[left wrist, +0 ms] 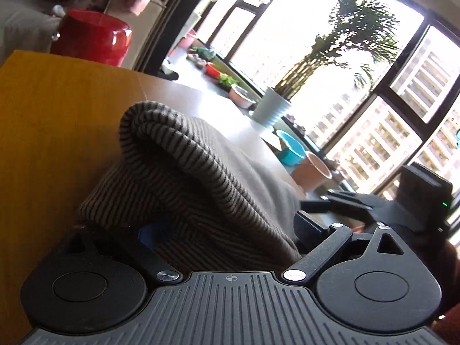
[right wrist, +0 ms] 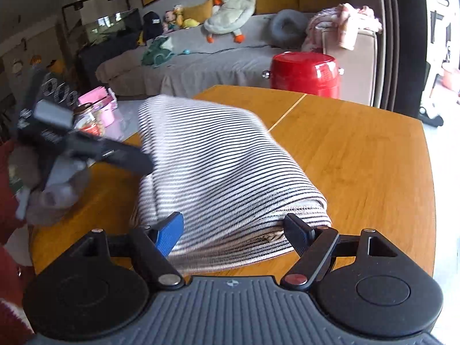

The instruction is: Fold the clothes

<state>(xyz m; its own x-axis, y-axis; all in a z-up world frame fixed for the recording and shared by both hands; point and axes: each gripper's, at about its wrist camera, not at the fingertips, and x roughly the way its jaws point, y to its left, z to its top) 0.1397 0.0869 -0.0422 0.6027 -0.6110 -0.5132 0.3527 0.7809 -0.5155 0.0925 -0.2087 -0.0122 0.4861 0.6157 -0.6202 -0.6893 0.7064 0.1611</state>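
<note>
A black-and-white striped garment (right wrist: 224, 161) lies folded in a thick bundle on the orange wooden table (right wrist: 359, 158). My right gripper (right wrist: 234, 233) stands open at the bundle's near edge, its blue pad (right wrist: 169, 233) and black pad on either side of the cloth without pressing it. From the left, my left gripper (right wrist: 143, 164) reaches into the garment's side. In the left wrist view the striped garment (left wrist: 184, 172) bulges up between the wide-spread fingers of the left gripper (left wrist: 228, 233), which is open, and drapes over its blue pad (left wrist: 146, 235).
A red round container (right wrist: 304, 72) stands beyond the table's far edge, before a grey sofa (right wrist: 201, 63) with soft toys. A pink box (right wrist: 97, 103) and a jar (right wrist: 86, 120) sit far left. Plant pots (left wrist: 270, 106) line the window sill. A dark red sleeve (right wrist: 8, 201) shows at left.
</note>
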